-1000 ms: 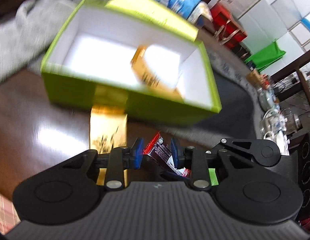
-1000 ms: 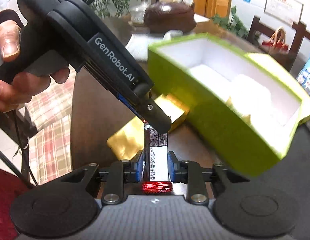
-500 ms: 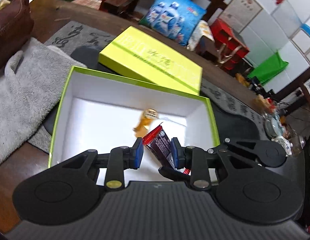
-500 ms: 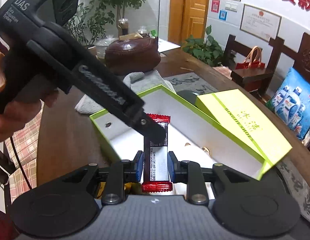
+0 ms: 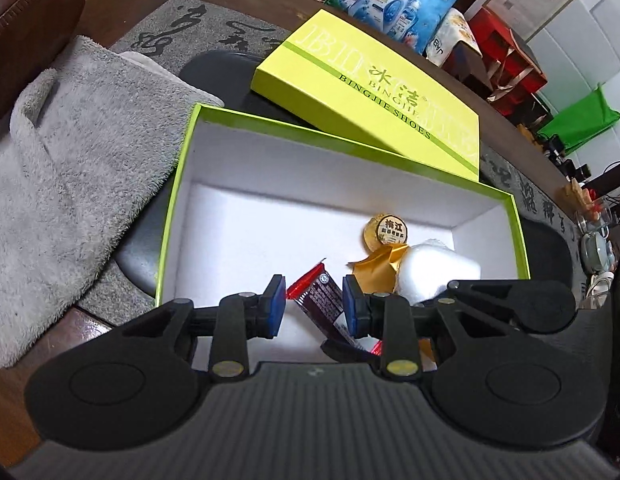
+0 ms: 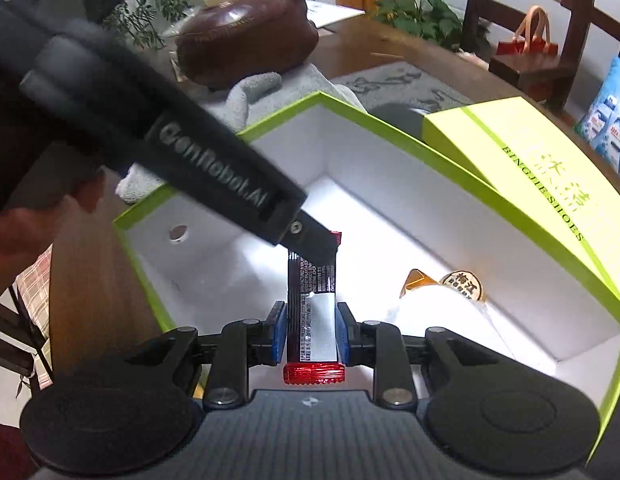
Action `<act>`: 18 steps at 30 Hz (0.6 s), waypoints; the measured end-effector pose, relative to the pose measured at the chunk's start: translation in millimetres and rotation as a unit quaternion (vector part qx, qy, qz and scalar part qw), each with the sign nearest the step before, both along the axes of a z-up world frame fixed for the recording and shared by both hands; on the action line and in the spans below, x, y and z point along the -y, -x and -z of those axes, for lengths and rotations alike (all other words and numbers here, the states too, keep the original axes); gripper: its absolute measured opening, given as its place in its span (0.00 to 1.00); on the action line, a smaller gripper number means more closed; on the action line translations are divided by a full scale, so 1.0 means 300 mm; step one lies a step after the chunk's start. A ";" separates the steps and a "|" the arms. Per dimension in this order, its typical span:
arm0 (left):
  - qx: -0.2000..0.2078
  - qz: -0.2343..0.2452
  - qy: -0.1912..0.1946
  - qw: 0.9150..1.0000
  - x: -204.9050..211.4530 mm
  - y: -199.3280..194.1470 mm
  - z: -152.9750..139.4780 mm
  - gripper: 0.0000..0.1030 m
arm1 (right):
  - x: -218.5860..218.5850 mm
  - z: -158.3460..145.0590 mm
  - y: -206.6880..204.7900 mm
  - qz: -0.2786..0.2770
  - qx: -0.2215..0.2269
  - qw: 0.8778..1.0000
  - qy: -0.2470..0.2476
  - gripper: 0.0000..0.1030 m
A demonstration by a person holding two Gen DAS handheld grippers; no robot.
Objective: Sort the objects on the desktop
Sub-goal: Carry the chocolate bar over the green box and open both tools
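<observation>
While both tools sit over the open box, the snack bar [image 6: 313,322] is the shared item: dark wrapper, red crimped ends, white label panel. It hangs above the box floor, not resting on it.

Right gripper [image 6: 311,332]: jaws closed on the bar's lower half, blue pads flat against both long edges, near red crimp sticking out toward the camera at 6 o'clock.

Left gripper [image 5: 314,306]: jaws spread wider than the bar. In the left wrist view the bar [image 5: 323,300] lies tilted between the pads, close to or touching the right pad, clear gap to the left pad. From the right wrist view one black left fingertip [image 6: 315,246] overlaps the bar's far end at 12 o'clock; actual contact there I cannot tell.

Green box [image 5: 178,184], white inside, holds three things bunched at 3 o'clock of the bar in the left wrist view: round gold foil piece with a printed label [image 5: 385,232], crumpled gold wrapper [image 5: 375,266] just under it, white wrapped lump [image 5: 437,270] touching the wrapper. One small round hole in the box end wall [image 6: 178,233].

Lime lid [image 5: 365,88], printed "BINGJIE SHOES", leans on the far rim at 1 o'clock.

Grey towel [image 5: 66,152] lies on the bench at 9 o'clock of the box, beside it. Brown pouch [image 6: 246,40] sits beyond the towel. Dark mat [image 5: 138,256] under the box.
</observation>
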State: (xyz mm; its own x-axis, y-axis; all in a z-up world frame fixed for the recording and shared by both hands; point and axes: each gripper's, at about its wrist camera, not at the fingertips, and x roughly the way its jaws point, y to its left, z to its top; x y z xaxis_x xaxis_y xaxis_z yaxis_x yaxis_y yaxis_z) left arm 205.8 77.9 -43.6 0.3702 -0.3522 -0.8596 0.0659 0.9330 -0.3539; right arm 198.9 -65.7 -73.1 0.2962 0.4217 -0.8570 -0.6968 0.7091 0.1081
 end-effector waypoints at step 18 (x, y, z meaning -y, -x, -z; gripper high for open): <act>0.017 -0.007 -0.009 1.000 -0.027 0.027 -0.025 0.35 | 0.017 -0.025 0.020 0.007 0.023 1.000 -0.014 0.48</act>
State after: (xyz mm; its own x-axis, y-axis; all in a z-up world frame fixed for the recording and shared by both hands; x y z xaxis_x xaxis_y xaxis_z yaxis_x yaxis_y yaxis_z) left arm 197.6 86.0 -36.0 0.4039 -0.3310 -0.8528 0.0643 0.9402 -0.3345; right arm 192.9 -70.8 -65.6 0.3409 0.4403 -0.8306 -0.6918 0.7157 0.0955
